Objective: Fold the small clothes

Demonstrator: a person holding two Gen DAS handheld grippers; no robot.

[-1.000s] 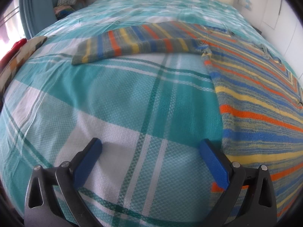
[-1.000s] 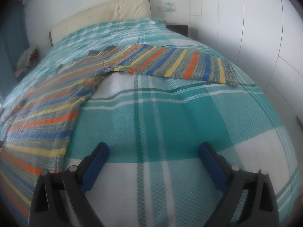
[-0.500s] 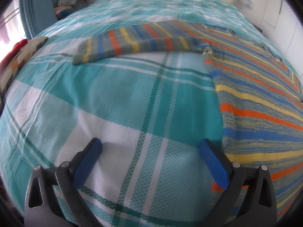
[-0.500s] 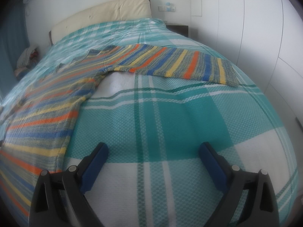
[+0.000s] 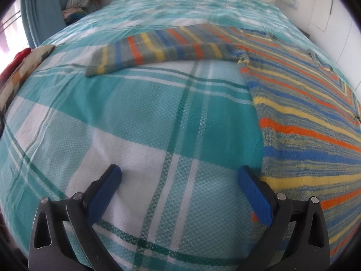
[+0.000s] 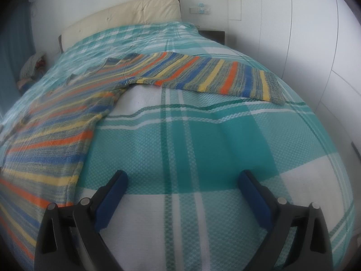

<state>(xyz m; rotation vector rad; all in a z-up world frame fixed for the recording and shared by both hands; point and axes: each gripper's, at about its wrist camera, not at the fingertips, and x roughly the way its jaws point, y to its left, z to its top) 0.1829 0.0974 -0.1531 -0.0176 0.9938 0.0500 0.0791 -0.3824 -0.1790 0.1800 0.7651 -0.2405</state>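
Observation:
A striped knit sweater [image 5: 304, 117] in orange, yellow, blue and grey lies flat on the teal plaid bedspread [image 5: 158, 113]. Its left sleeve [image 5: 162, 49] stretches out to the left. In the right wrist view the sweater body [image 6: 52, 135] lies at the left and its right sleeve [image 6: 214, 79] stretches right. My left gripper [image 5: 180, 176] is open and empty over the bedspread, beside the sweater's left edge. My right gripper [image 6: 182, 180] is open and empty over the bedspread, right of the sweater's body.
A cream headboard [image 6: 126, 15] stands at the far end. A patterned cushion [image 5: 20, 72] lies at the bed's left edge. A pile of clothes [image 5: 83, 2] and a blue curtain [image 5: 42, 11] are at the far left. White wardrobe doors [image 6: 304, 33] line the right side.
Both grippers have crept slightly forward over the bedspread. Both stay open and the sweater has not moved.

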